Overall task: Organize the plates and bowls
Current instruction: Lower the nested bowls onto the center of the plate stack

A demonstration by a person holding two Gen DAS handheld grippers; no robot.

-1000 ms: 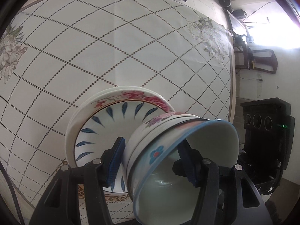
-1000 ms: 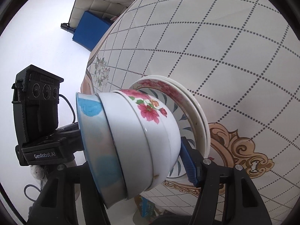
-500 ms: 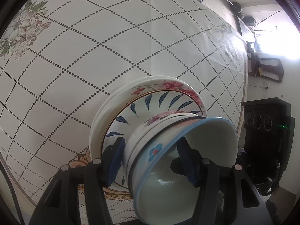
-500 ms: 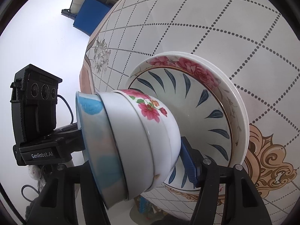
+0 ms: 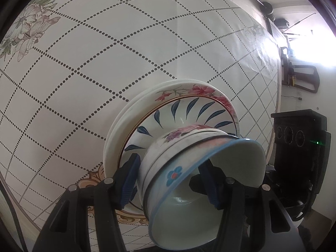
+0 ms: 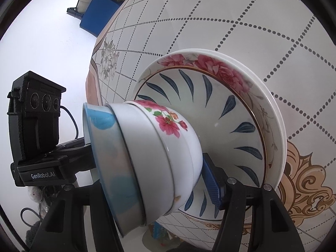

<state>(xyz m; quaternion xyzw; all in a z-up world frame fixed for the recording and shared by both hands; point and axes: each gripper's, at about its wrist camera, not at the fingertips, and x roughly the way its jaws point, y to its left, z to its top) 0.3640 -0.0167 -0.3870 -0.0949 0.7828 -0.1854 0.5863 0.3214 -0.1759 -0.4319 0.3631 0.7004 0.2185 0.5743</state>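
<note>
Left wrist view is showing the left tongs clenching on the stack of bowls, one blue finger pressing the outer wall and the other sitting inside the blue-rimmed top bowl. The stack is lying tilted on its side between the fingers, its base pointing toward the pile of plates just beyond the tips. The plates are resting on the counter, which is wearing a cream cloth with dotted diamond lines.

The right wrist view is showing the right tongs gripping the same stack of bowls from the opposite side; one blue pad is pressing beside the flowered lowest bowl, while the other finger is hidden behind the stack. The bowls' base is appearing very close to the blue-leaf plate on top of the pile, though whether it is touching cannot be told. The left tongs' black camera housing is standing behind the bowls' rim.
</note>
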